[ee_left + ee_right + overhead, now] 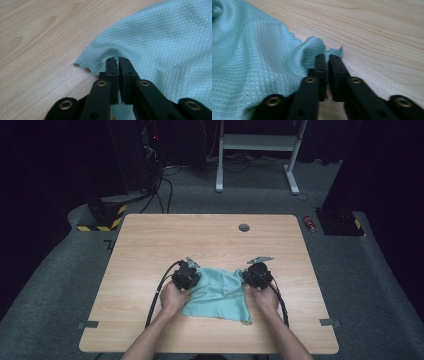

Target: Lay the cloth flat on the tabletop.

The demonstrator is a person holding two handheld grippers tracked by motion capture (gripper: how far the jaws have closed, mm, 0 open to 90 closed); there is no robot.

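Table (150, 235) evenly lit from above, surroundings dark, gripper views soft, close foreground blurred, little glare

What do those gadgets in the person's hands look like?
Both the left gripper and the right gripper are black, each topped by a grey three-cornered plate and trailing a black cable. Up close, their flat black jaws hang on arms with brass-coloured rivets. The forearms are bare.

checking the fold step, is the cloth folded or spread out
Spread, not folded: the cloth lies open but rumpled on the table, each far corner pinched by a gripper.
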